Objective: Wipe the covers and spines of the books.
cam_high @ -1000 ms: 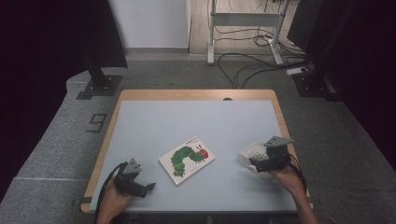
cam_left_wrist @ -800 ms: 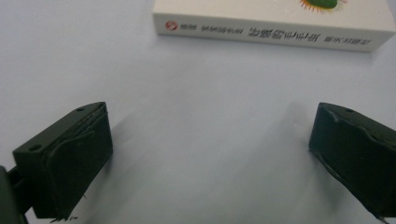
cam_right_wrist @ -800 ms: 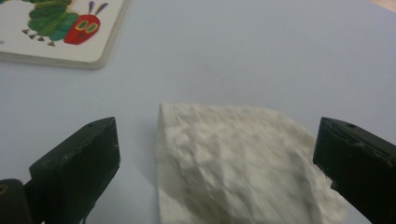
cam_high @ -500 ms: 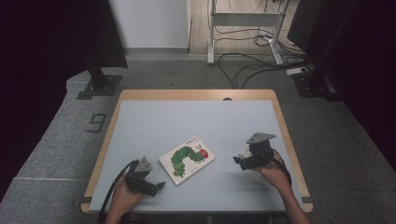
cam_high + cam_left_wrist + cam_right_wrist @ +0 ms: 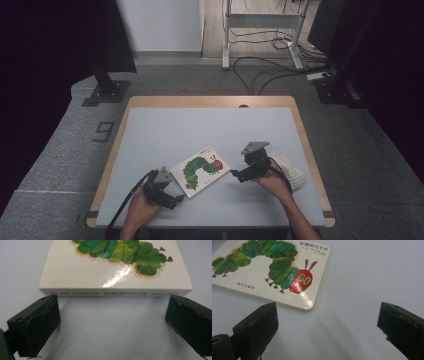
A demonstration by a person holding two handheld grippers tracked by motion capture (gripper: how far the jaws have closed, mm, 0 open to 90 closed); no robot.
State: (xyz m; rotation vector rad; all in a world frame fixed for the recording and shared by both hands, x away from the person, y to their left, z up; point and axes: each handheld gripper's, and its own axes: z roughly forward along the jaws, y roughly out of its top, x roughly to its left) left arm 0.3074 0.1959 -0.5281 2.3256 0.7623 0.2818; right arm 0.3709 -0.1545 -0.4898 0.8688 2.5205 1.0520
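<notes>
So the thing being worked on here is the white glossy board book with the green caterpillar on its cover (image 5: 201,170), lying flat and closed on the pale grey table with the wooden rim (image 5: 210,125), lower middle of the high view and turned at an angle. Left claw (image 5: 176,198) sits at the book's lower-left corner in that frame, just beside it. In the left gripper view the book's spine edge (image 5: 115,293) runs across the upper half, and the two black jaws are spread wide at the bottom corners with bare table between them, so nothing is gripped. Right claw (image 5: 235,175) is off the book's right side, near but apart; its own view has the caterpillar's red head (image 5: 300,281) in the upper left of the frame, jaws spread wide too and holding nothing. There's a white knitted-looking cloth thing (image 5: 292,170) behind the right hand (image 5: 270,180); can't tell what it is. My read: this is barely started. Both claws look lined up on the book, but grabbing, lifting or opening it is all left to do.
</notes>
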